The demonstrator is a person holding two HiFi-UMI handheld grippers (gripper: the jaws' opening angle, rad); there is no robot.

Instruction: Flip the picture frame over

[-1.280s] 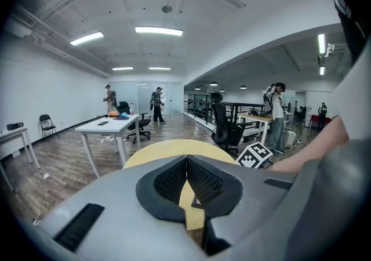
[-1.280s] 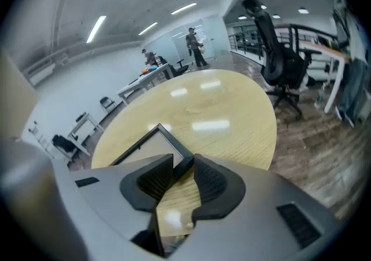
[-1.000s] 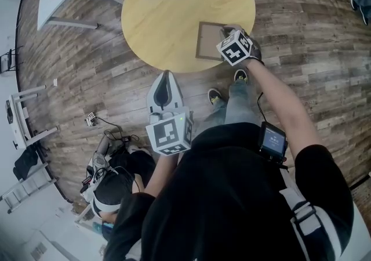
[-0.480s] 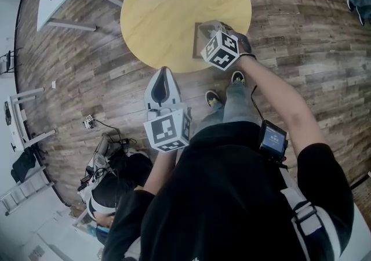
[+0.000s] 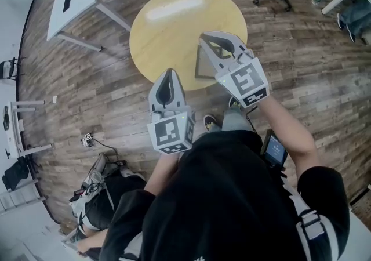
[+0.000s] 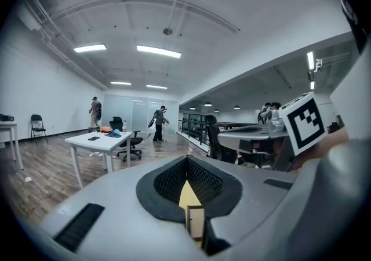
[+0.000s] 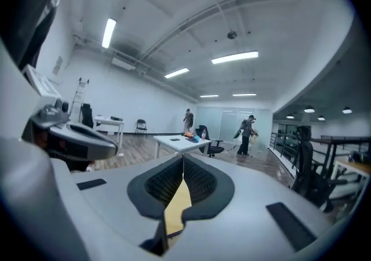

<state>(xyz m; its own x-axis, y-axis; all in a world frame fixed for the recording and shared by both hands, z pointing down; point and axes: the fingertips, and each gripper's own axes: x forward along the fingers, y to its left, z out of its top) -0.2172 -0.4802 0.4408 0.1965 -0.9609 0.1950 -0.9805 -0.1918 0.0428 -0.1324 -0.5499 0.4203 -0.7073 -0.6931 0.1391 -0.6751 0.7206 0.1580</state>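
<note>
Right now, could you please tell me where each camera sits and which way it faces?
Head view: on the person's head, looking steeply down at the round table, the picture frame on it, the left gripper, the right gripper, arms and torso.
Left gripper view: on the left gripper, facing about level across the room over its shut jaws; the right gripper shows at right.
Right gripper view: on the right gripper, facing about level across the room over its shut jaws.
Shared: both gripper views show the white desk.
</note>
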